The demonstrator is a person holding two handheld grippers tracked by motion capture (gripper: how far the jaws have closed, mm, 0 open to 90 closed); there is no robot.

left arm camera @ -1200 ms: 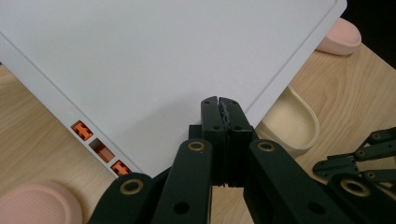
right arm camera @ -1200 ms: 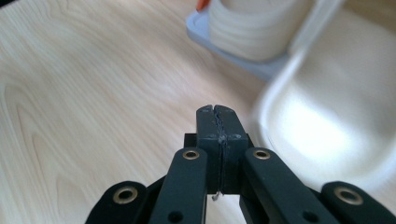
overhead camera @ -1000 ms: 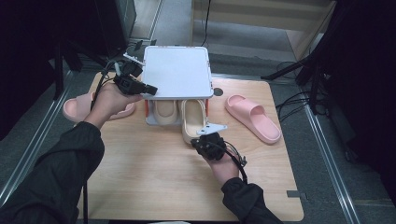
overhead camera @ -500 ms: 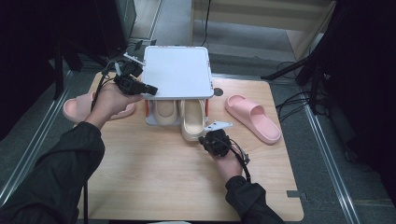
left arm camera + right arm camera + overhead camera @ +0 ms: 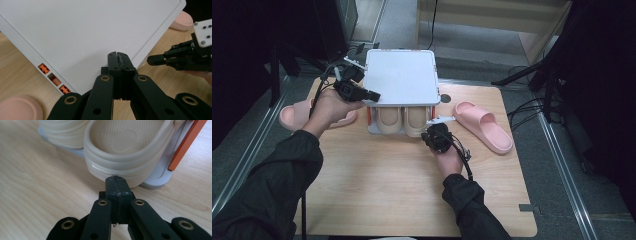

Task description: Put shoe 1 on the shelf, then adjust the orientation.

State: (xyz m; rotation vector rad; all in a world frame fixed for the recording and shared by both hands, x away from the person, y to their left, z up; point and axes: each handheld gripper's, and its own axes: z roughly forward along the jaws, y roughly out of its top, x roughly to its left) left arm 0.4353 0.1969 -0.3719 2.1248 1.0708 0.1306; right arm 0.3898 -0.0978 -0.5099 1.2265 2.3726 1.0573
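Wooden surface point(image 5: 377, 190), light grain.

White shoe rack point(image 5: 401, 77), flat lidded top, orange clips on the side wall; at 12 o'clock of the surface's centre, near the far edge.

Beige slippers, pair: left one point(image 5: 389, 120) and right one point(image 5: 415, 120), side by side on the rack's lower shelf, heels toward 6 o'clock, heels jutting just past the shelf edge. In the right gripper view, right one's heel rim point(image 5: 125, 167) directly ahead of the claw tips, touching or just short of touching; cannot tell which.

Pink slippers, two, apart: one point(image 5: 484, 125) at 3 o'clock of the rack, lying flat on the surface, slanted; other point(image 5: 294, 114) at 9 o'clock of the rack, at the surface's left edge, partly behind the left hand.

Left claw point(image 5: 117, 56): pressed together, nothing between the jaws; held over the rack's top at its left near corner, pointing toward 3 o'clock in the high view point(image 5: 373, 95).

Right claw point(image 5: 116, 181): pressed together, pinching nothing; low over the surface at 6 o'clock of the right beige slipper, tips aimed at the heel. In the high view point(image 5: 428, 136), just beside the rack's near right corner.

Dark sleeves on both forearms, entering from 6 o'clock.
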